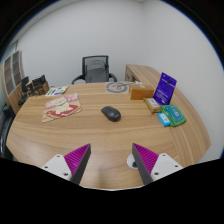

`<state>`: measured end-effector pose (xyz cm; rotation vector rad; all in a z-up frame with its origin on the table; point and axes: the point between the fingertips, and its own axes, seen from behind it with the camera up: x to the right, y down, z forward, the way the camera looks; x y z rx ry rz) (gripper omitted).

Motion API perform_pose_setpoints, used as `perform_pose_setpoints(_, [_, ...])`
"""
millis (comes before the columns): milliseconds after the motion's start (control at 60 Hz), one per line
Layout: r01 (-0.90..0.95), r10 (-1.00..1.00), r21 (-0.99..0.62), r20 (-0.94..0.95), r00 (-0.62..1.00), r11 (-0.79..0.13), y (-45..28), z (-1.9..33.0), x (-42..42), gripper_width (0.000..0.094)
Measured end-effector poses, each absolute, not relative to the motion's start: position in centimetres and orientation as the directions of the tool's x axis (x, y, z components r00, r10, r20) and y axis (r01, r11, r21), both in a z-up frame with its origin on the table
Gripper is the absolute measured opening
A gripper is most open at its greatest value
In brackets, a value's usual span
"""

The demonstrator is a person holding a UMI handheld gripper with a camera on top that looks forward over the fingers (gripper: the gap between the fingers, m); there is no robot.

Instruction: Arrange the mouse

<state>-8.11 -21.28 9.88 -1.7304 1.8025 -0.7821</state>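
A dark grey mouse [110,113] lies on the wooden table [100,140], well beyond my fingers and a little toward the right one. My gripper [112,160] hovers above the table's near edge, open, with only bare wood between its magenta pads [77,157]. The right finger [147,159] partly covers a round cable port in the tabletop.
A magazine [61,108] and a green book [57,92] lie at the left. At the right stand a purple box [165,92], a wooden block [152,103] and teal booklets [171,116]. A striped item [117,88] lies at the far side. An office chair [95,68] stands behind the table.
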Motion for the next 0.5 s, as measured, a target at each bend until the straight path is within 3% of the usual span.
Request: perform_pose_setpoints(500, [-0.672, -0.991, -0.739, 0.052, -0.123, 0.045, -22.5, 2.9, 5.0, 0.0862])
